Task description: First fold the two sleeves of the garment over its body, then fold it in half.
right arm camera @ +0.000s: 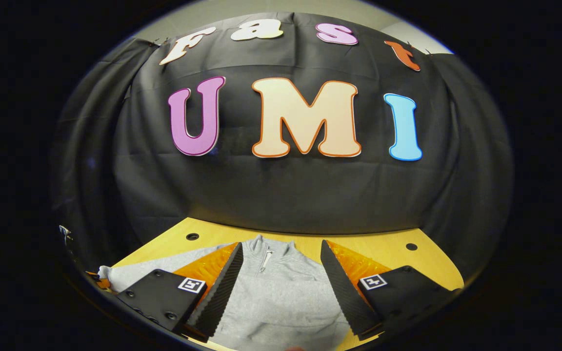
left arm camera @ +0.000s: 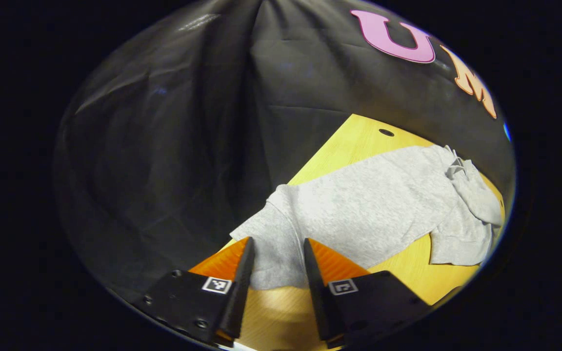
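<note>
Writing on the things themselves was scarce: each gripper carried small square black-and-white marker tags on its finger mounts, patterned rather than worded, and the garment showed no readable label. The light grey, soft knit sweatshirt [left arm camera: 359, 204] lay spread on the yellow wooden table [left arm camera: 359, 136], which had small dark round holes near its far edge. In the left gripper view one sleeve [left arm camera: 273, 243] stretched flat toward the camera, its cuff end lying between the fingers, while the opposite sleeve [left arm camera: 471, 214] sat crumpled and doubled over at the far side. In the right gripper view the stand-up collar with a short zip [right arm camera: 266, 256] pointed toward the booth wall, and the body spread below it. The left gripper [left arm camera: 274, 243] hung low over the near sleeve, tilted down toward the table, its fingers apart on either side of the cloth without visibly pinching it. The right gripper [right arm camera: 281, 246] was poised over the chest area, aimed toward the collar, its fingers spread wide with the fabric showing between them.
</note>
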Demonstrator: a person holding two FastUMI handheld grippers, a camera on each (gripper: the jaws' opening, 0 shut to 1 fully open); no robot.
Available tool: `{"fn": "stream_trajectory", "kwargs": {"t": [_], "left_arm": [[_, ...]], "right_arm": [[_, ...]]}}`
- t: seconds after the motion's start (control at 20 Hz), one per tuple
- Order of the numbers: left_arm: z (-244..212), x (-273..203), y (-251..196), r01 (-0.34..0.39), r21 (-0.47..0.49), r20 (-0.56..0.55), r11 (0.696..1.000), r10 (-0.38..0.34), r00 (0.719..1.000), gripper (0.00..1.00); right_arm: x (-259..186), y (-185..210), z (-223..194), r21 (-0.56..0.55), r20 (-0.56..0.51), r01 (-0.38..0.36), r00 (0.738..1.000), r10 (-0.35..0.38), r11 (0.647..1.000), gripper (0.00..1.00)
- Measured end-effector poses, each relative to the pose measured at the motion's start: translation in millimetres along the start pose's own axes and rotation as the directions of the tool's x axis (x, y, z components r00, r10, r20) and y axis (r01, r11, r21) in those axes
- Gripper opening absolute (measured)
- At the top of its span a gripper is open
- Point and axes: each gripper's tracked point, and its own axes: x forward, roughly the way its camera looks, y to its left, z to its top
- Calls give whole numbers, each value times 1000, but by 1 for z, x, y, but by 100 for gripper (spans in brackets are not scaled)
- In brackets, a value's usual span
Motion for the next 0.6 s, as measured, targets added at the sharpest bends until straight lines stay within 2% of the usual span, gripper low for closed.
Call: {"fn": "stream_trajectory", "kwargs": {"t": [0.15,0.25,0.4,0.6], "left_arm": [[3,3,-6,-14,11,-22,1000,14,1000,14],[7,4,-8,-31,2,-50,1000,31,998,5],[33,-1,-17,-9,-56,-19,998,8,1000,0],[86,-8,-38,23,-36,65,999,-20,998,0]], "right_arm": [[-5,-16,2,6,9,6,1000,-6,1000,99],[-10,-26,3,10,14,9,1000,-9,1000,99],[-17,-47,3,10,18,27,999,-27,1000,99],[-27,-71,-2,32,6,53,999,-53,998,99]]}}
